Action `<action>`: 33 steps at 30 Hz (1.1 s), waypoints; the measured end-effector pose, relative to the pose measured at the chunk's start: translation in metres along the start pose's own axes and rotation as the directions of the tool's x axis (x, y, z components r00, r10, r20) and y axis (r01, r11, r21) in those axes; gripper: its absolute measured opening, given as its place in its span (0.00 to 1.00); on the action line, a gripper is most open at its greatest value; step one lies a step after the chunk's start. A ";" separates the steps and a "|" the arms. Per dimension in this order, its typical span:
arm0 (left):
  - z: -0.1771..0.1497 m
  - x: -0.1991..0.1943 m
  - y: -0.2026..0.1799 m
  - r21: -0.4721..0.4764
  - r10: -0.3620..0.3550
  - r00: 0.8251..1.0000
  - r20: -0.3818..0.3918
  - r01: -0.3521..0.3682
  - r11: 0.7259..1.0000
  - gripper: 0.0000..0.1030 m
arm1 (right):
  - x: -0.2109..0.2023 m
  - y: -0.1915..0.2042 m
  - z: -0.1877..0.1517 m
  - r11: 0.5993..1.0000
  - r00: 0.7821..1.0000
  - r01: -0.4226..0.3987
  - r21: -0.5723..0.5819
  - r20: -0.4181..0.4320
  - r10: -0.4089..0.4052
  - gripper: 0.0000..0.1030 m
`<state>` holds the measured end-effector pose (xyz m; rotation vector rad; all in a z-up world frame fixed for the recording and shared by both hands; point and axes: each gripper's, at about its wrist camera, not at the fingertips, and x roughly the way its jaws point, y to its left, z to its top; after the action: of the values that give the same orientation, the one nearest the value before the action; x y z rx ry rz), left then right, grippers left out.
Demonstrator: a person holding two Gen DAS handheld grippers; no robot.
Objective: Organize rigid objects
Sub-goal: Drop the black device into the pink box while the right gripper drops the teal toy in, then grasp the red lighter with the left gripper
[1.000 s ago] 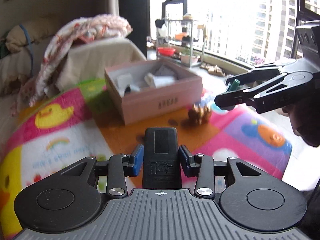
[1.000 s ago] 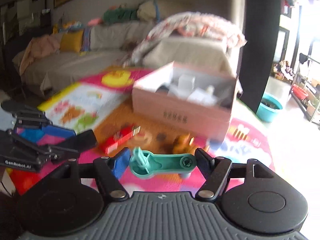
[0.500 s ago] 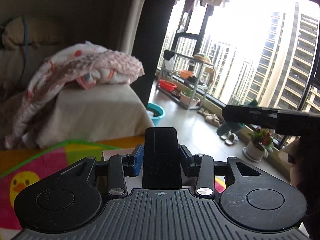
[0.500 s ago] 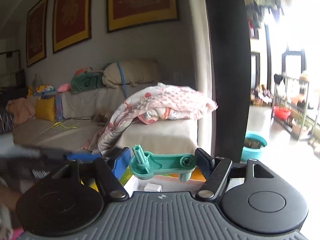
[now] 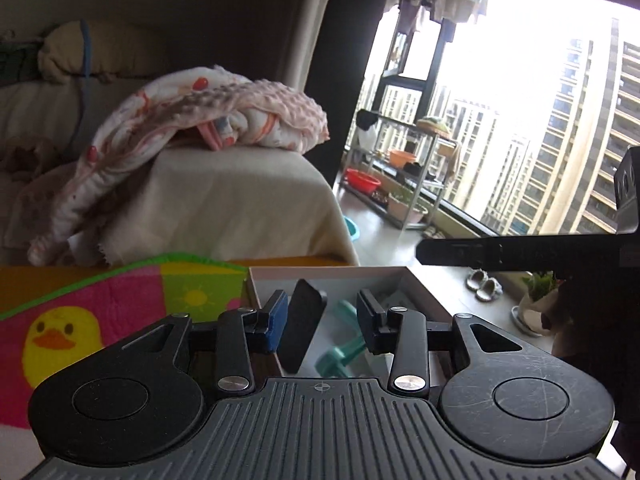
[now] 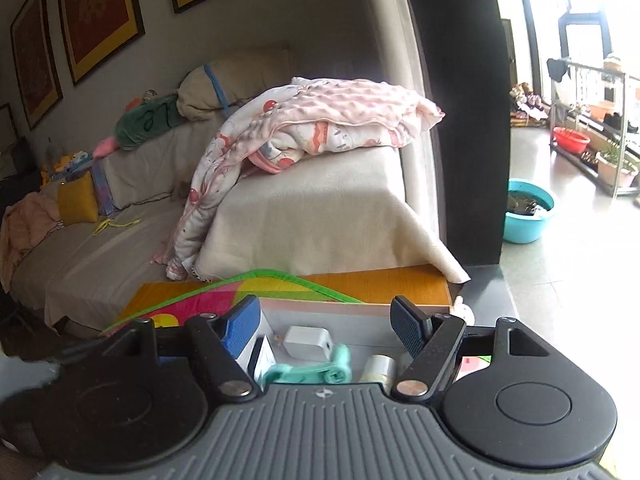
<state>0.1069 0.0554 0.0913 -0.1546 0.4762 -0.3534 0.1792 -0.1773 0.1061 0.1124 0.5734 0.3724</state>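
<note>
Both grippers hover over the open pink box (image 5: 256, 280), whose far wall also shows in the right wrist view (image 6: 320, 307). My left gripper (image 5: 322, 322) is open; a flat black remote (image 5: 301, 330) tilts loose between its fingers, leaning by the left blue pad (image 5: 276, 324), dropping into the box. My right gripper (image 6: 324, 326) is open and empty. The teal plastic piece (image 6: 312, 370) lies in the box below it and also shows in the left wrist view (image 5: 340, 354). The right gripper's finger shows as a black bar in the left wrist view (image 5: 500, 256).
The box also holds a white adapter (image 6: 308, 342) and a small silver roll (image 6: 378, 368). It stands on a colourful duck play mat (image 5: 80, 320). A sofa with a pink blanket (image 6: 320, 120) lies behind. A teal basin (image 6: 528, 210) sits on the floor at right.
Both grippers opened. The left let go of the black remote, which now tips over. The right let go of the teal piece, which now lies in the box.
</note>
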 end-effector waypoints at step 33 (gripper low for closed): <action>-0.130 -0.045 -0.072 0.139 0.134 0.942 -0.309 -0.095 0.986 0.41 | -0.098 0.015 -0.204 0.979 0.985 0.139 -0.150 -0.082 -0.152 0.78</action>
<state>-0.0129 -0.0035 0.0124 0.0518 0.7771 -0.2929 -0.0131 -0.1999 -0.0117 -0.0865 0.6413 0.2765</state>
